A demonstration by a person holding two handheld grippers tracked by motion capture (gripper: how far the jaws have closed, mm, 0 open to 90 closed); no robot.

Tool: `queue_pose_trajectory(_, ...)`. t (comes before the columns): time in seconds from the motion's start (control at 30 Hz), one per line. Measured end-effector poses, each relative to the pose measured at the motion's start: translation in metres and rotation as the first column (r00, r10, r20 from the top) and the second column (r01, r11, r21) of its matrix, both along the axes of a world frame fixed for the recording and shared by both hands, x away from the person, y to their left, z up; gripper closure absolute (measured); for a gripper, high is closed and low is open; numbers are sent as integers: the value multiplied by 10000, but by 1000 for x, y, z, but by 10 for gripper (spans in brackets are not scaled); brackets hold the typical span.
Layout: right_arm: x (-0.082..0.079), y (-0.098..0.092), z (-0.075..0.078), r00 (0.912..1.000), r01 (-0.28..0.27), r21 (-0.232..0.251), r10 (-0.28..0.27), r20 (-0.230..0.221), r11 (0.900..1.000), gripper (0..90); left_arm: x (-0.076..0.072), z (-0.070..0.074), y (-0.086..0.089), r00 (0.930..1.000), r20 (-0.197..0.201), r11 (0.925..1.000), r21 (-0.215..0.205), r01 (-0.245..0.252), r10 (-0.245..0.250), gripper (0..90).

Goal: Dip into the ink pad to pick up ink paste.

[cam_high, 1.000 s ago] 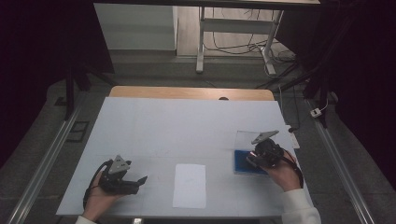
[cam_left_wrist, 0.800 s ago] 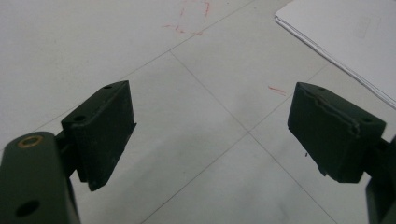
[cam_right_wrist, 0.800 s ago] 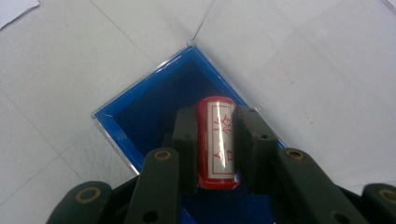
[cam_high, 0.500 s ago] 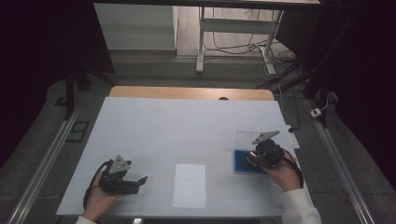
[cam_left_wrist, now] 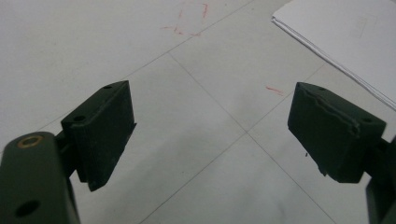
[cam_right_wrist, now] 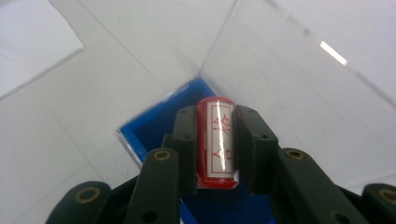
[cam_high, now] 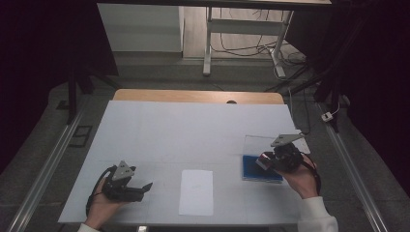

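Currently the right tool [cam_right_wrist: 215,144] is clamped on the red stamp [cam_right_wrist: 217,140], directly over the blue ink pad [cam_right_wrist: 154,126]; the paper sheet [cam_high: 196,192] lies leftward, nearer the left tool [cam_left_wrist: 212,135], whose jaws stand apart.

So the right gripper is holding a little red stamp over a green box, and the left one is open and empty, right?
Nearly. The box is blue, not green, as the right gripper view shows. The rest stands: the right gripper is clamped on the red stamp, and the left gripper is open and empty.
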State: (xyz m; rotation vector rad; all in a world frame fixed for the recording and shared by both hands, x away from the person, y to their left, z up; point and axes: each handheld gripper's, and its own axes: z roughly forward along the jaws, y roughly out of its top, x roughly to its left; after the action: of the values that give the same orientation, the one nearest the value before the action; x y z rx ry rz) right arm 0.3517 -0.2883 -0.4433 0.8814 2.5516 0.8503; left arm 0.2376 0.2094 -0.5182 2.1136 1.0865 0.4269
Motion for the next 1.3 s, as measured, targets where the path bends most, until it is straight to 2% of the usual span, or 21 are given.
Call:
queue_pose_trajectory(0.17, -5, -2, 11, 9996, 48, 402, -60, 283, 9992, 703, -1, 0, 1, 10000, 25, 10000, 24, -32, 32, 147)
queue_pose_trajectory(0.5, -16, -2, 33, 9967, -49, 744, -11, 812, 9972, 702, 0, -1, 1, 10000, -12, 10000, 55, -25, 25, 148)
queue_pose_trajectory(0.7, -16, 3, 32, 9975, 12, 586, -54, 708, 9983, 702, 0, -2, 1, 10000, -51, 10000, 61, 9, -9, 148)
queue_pose_trajectory(1.0, -13, 11, 24, 9987, 112, -34, -110, 494, 9999, 702, 0, -2, 1, 10000, -57, 10000, 92, 27, -26, 148)
queue_pose_trajectory(1.3, -9, 14, 16, 9992, 270, -322, -260, 308, 9991, 702, 0, -3, 0, 10000, -60, 9999, 153, 38, -37, 148)
